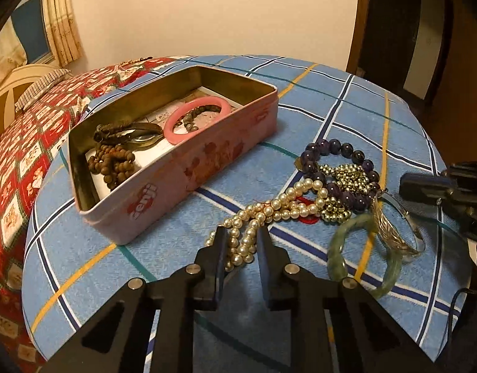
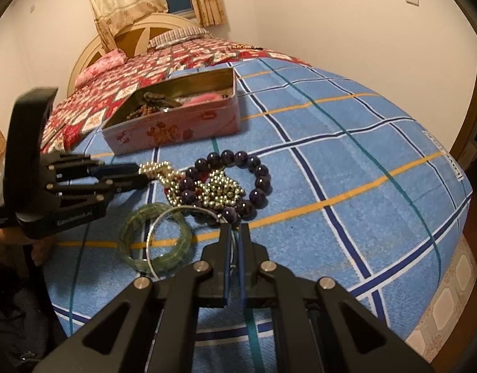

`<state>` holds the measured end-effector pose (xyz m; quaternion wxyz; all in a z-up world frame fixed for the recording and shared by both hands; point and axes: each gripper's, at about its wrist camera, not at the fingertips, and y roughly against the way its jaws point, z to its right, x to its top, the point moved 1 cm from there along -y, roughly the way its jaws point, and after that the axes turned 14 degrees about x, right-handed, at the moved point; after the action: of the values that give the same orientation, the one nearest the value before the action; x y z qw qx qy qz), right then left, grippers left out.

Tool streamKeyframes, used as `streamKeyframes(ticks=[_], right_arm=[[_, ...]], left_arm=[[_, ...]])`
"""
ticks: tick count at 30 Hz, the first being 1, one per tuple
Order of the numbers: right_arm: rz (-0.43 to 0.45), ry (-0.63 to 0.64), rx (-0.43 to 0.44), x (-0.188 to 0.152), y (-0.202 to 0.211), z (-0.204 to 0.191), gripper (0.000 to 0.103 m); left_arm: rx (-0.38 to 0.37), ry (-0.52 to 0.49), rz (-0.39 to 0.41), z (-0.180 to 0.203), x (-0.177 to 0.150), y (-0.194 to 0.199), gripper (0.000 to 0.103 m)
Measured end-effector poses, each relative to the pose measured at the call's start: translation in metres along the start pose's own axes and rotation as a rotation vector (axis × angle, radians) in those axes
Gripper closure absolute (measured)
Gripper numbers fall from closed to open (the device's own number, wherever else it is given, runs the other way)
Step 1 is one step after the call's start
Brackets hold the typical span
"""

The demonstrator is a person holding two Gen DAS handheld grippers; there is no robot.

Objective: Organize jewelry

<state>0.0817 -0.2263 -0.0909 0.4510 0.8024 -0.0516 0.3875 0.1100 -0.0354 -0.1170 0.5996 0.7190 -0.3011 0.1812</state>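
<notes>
A pink tin [image 1: 207, 158] [image 2: 176, 130] stands open on the blue plaid sheet, holding a pink bangle [image 1: 174, 136], brown wooden beads [image 1: 114, 164] and a dark piece. To its right lies a tangle: pearl necklace [image 1: 288, 202], purple bead bracelet [image 1: 331, 146] [image 2: 260, 171], gold beads [image 1: 353, 180] [image 2: 222, 189], green jade bangle [image 1: 334, 248] [image 2: 125, 239]. My left gripper [image 1: 242, 233] [image 2: 142, 174] is shut on the near end of the pearl necklace. My right gripper [image 2: 235, 228] is shut on the thin rim of the silver bangle [image 2: 149, 242] [image 1: 390, 230], which overlaps the jade bangle.
The jewelry lies on a bed with a blue plaid sheet [image 2: 347, 155]; a red patterned quilt [image 1: 27, 143] and pillows lie beyond the tin. The bed's edge drops off at the right to a tiled floor [image 2: 446, 310]. A dark doorway [image 1: 403, 31] stands behind.
</notes>
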Motion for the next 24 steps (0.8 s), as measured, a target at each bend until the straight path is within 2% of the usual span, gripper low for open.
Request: streamKeyframes(ticks=[1,3,4,5,7,8,14,24], right_arm=[[0.011,-0.009,0.013,0.001,0.003,0.001,0.089],[0.015,-0.035,0.038,0.003,0.007,0.002,0.060],[0.024,-0.036,0.042,0.003,0.009,0.002,0.036],[0.041,-0.030,0.045,0.003,0.013,-0.001,0.029],[0.040,-0.026,0.051,0.003,0.013,-0.003,0.029],[0.033,-0.022,0.054,0.003,0.012,-0.006,0.029],[-0.004,-0.013,0.072,0.000,-0.003,-0.012,0.030],[-0.021,-0.014,0.130,-0.001,-0.008,-0.015,0.030]], left_arm=[[0.001,-0.001,0.002,0.000,-0.001,0.001,0.085],[0.013,0.004,0.006,-0.002,-0.003,0.003,0.086],[0.015,0.008,0.008,-0.003,-0.004,0.005,0.086],[0.020,0.015,0.010,-0.005,-0.006,0.006,0.087],[0.026,0.035,0.016,-0.012,-0.011,0.013,0.091],[0.032,0.042,0.018,-0.015,-0.013,0.016,0.097],[0.035,0.087,0.000,-0.033,-0.028,0.019,0.097],[0.029,0.109,0.018,-0.035,-0.028,0.025,0.097]])
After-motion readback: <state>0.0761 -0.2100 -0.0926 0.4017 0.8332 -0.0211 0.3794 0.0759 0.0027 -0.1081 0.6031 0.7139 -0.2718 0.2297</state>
